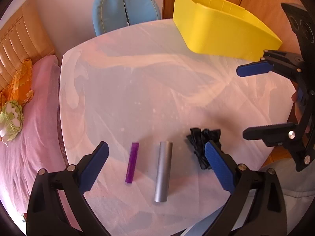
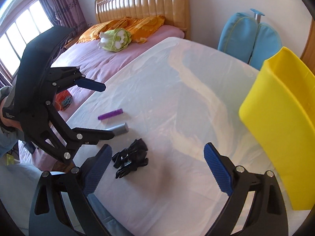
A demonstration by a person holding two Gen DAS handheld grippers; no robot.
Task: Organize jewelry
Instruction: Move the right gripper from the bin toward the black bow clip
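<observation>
On the white cloth-covered table [image 1: 137,78] lie a purple bar [image 1: 132,162], a silver cylinder [image 1: 163,171] and a crumpled black piece [image 1: 202,139]. My left gripper [image 1: 156,153] hangs open above the bar and cylinder, touching neither. My right gripper [image 2: 157,153] is open with nothing between its fingers; the black piece [image 2: 131,157] lies just inside its left finger. In the right wrist view the left gripper [image 2: 103,110] hovers near the purple bar [image 2: 110,114] and silver cylinder [image 2: 120,129]. The right gripper [image 1: 241,102] shows at the right edge of the left wrist view.
A yellow bin [image 1: 222,33] stands at the table's far right corner, seen also as the yellow bin [image 2: 283,122]. A blue chair [image 1: 126,11] stands behind the table. A bed with pink sheet [image 1: 29,127], orange pillow and green plush toy [image 2: 116,40] lies alongside.
</observation>
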